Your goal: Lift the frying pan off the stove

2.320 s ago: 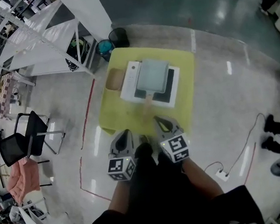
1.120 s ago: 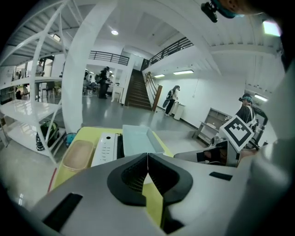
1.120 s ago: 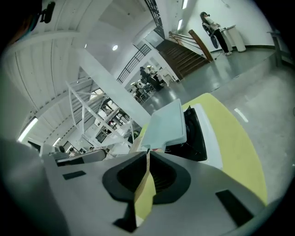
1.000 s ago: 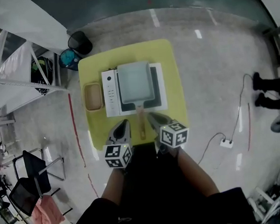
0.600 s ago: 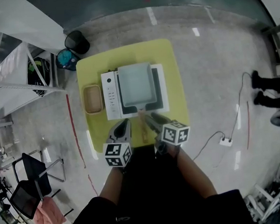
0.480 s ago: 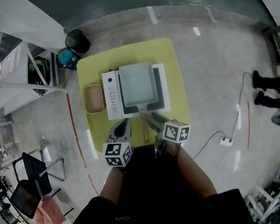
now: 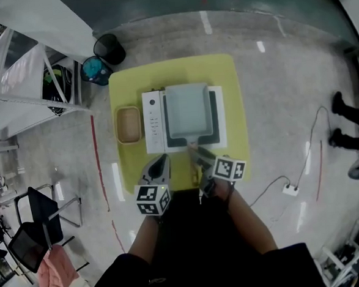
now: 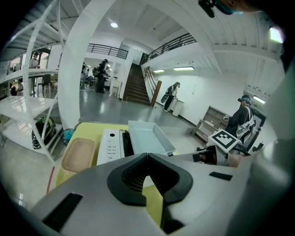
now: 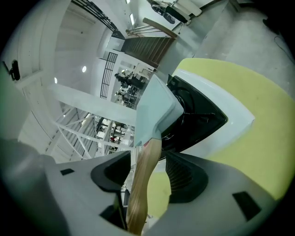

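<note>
Two claws hang over the near edge of the yellow counter. The right claw is opening. The wooden handle of the frying pan runs between its jaws. The jaws are let go and do not squeeze the handle, and there is a gap on one side of it.

The pan is pale blue and square. It sits on the black top of the white stove in the middle of the counter, just past the right claw. Its handle points near, toward the person.

The left claw has its jaws pressed tight together, with nothing in them. It is just left of the handle and does not touch it.

A tan tray lies on the counter just left of the stove, beside the strip of buttons. On the floor past the far left corner stand a black bin and a blue bin. A white plug with its cord lies on the floor to the right.
</note>
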Demonstrator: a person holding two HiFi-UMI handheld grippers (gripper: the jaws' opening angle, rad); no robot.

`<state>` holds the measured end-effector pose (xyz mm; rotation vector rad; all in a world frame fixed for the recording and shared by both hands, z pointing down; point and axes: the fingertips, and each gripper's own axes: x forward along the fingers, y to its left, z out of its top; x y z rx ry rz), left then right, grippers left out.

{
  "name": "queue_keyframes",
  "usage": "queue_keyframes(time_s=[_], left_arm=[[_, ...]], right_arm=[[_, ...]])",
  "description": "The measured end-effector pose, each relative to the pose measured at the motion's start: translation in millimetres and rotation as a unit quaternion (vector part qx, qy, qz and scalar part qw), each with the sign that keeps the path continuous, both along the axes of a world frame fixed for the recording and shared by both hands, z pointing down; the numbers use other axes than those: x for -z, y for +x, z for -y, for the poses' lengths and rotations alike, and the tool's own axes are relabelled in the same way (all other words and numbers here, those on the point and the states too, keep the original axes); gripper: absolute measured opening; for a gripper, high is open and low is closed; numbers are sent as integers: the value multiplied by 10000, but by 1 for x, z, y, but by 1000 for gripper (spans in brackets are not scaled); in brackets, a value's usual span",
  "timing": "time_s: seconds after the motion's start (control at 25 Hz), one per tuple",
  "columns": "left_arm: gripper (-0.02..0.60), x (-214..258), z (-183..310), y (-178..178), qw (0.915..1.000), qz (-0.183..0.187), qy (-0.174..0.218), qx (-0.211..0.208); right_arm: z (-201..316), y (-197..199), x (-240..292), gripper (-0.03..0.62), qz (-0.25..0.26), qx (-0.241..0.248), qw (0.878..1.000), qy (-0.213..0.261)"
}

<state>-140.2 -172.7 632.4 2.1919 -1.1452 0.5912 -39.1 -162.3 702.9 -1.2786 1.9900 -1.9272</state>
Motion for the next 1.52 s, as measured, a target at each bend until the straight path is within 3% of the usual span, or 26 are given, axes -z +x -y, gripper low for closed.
queue_keyframes(time_s=[0.8,1.52], left_arm=[[44,-4,-5,-22,9992,3,-87,396],[44,-5,-2,-26,9991,-36,-105,406]], right_arm=[[13,-18,-16,238,388,-39,9989,-270],[16,-25,-19,217,503,-121,9980,-364]])
